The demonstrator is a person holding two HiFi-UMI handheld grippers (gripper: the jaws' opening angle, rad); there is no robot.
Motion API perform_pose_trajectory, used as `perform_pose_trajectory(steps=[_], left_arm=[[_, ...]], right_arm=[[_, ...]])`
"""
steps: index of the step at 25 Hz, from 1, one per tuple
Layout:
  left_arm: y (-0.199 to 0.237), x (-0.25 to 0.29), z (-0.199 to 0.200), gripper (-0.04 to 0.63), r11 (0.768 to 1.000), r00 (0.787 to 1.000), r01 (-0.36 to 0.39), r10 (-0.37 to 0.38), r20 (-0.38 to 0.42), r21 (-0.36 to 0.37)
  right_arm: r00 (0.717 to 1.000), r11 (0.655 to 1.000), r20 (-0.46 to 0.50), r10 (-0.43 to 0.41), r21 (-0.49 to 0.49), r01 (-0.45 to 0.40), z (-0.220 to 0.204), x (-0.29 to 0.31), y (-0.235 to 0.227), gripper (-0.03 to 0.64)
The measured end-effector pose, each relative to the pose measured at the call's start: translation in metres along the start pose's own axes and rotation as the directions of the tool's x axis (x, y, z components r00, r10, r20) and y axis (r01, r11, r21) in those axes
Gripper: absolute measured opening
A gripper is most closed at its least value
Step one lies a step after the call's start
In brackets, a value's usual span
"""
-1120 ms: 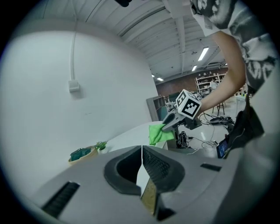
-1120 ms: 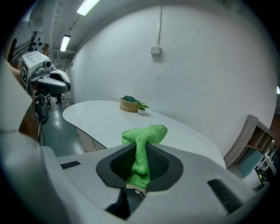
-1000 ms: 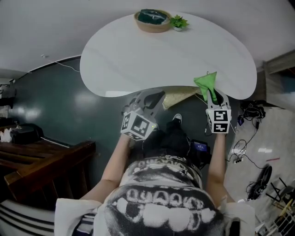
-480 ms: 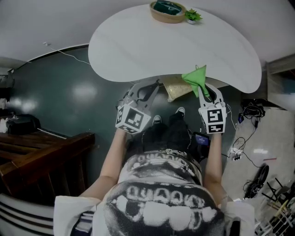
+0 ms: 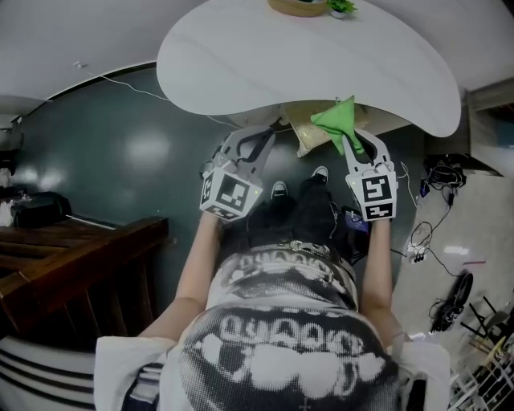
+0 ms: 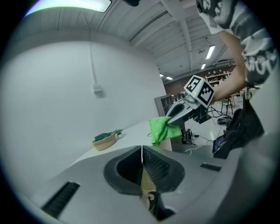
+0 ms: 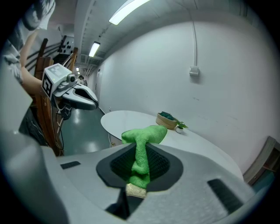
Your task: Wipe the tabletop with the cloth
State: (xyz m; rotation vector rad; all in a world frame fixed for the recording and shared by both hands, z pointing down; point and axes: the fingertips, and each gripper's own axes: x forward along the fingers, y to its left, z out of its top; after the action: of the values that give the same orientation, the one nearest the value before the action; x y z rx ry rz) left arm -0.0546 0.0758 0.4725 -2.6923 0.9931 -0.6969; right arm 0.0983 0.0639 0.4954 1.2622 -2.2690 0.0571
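One cloth [image 7: 144, 134] — clamped, R gripper [image 7: 140, 164] jaws

There is one white bench [image 5: 241, 72], and at its twelve o'clock edge in the head view stand one woven basket [image 5: 295, 8] and one small potted plant [image 5: 342, 6]. There is one green cloth [image 5: 337, 120]. The claws number two: the left claw [image 5: 265, 138] and the right claw [image 5: 357, 140].

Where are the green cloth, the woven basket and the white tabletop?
green cloth [image 7: 144, 134], right gripper view, bunched top.
woven basket [image 6: 104, 142], left gripper view, side wall.
white tabletop [image 5: 321, 64], head view, bare middle.
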Motion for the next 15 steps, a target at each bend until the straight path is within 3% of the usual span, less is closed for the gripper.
perform_pose_trajectory(steps=[15], left_arm=[[-0.009,-0.009,-0.006,0.006,1.0,1.0,0.007,-0.007,0.016,0.007]], right_arm=[[0.999,0.999,0.024,0.037,-0.029,-0.036,0.005,-0.012,0.038,0.054]])
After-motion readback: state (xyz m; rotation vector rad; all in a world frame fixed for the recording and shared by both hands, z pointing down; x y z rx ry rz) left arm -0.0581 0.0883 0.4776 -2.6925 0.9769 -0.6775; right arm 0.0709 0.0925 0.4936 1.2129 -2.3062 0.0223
